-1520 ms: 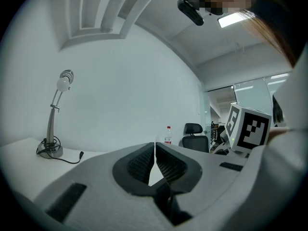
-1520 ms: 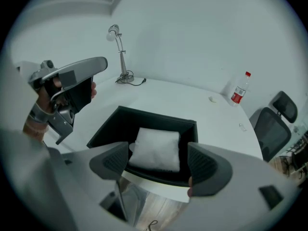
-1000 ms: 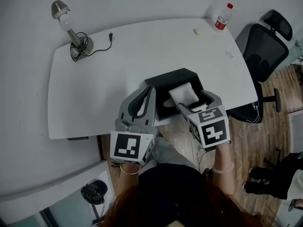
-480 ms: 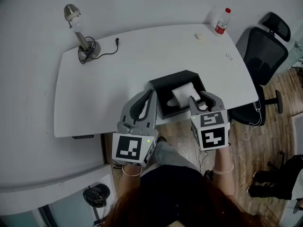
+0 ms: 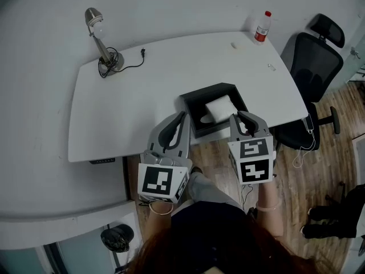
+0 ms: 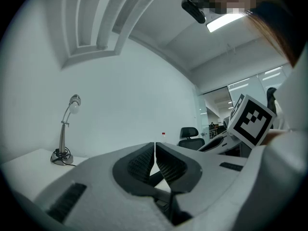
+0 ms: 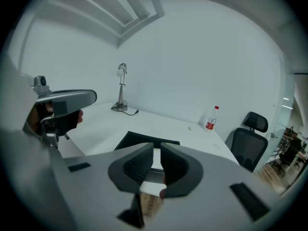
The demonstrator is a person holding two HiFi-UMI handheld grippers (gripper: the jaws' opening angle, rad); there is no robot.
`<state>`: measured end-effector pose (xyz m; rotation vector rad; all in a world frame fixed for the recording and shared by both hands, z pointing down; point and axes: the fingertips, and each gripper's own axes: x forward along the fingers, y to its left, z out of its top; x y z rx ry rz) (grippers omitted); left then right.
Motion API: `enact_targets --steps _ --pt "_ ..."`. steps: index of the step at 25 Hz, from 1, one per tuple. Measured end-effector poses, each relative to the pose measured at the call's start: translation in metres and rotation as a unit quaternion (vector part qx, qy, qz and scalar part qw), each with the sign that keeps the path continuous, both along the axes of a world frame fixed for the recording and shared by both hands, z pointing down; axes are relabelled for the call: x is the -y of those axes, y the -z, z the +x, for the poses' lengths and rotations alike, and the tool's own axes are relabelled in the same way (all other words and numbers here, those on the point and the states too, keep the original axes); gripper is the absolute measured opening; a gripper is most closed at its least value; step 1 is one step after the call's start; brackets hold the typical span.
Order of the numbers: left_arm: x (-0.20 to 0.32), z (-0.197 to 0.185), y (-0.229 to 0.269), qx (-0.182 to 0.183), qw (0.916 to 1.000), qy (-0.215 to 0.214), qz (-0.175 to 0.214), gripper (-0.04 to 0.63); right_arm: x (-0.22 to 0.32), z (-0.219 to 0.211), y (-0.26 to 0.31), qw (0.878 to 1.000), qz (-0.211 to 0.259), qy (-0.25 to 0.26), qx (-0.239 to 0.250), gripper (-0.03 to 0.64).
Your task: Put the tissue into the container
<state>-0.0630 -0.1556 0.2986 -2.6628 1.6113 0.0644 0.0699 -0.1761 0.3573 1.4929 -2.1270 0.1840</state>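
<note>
A black open container (image 5: pixel 191 104) stands at the near edge of the white table (image 5: pixel 142 90). A white tissue (image 5: pixel 219 108) lies inside it, touched by neither gripper. My left gripper (image 5: pixel 183 114) hovers just left of the container's front, shut and empty, its tips meeting in the left gripper view (image 6: pixel 155 144). My right gripper (image 5: pixel 236 116) hangs over the container's front right corner. Its jaws have just been closing. In the right gripper view a narrow slit is left between them (image 7: pixel 157 146), nothing is in it, and the container (image 7: pixel 129 139) lies beyond.
A desk lamp (image 5: pixel 102 44) with its cable stands at the table's far left. A red-capped bottle (image 5: pixel 262 26) and a small white object (image 5: pixel 234 45) sit at the far right. A black office chair (image 5: pixel 311 67) stands to the table's right. My lap is below the grippers.
The right gripper, wide open at the tissue before, has drawn back and up while its jaws came nearly together. The tissue stays in the container. The left gripper pulled back a little.
</note>
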Motion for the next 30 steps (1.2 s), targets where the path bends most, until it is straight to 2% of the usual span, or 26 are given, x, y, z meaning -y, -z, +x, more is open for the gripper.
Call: enact_targets --steps 18,30 --pt "-0.081 -0.002 0.01 0.013 0.9995 0.009 0.026 0.032 -0.074 -0.009 0.025 0.997 0.074 0.008 0.006 0.025" --pt "-0.129 0.012 0.013 0.01 0.9993 0.012 0.033 0.032 -0.125 -0.005 0.044 0.991 0.13 0.027 0.037 0.02"
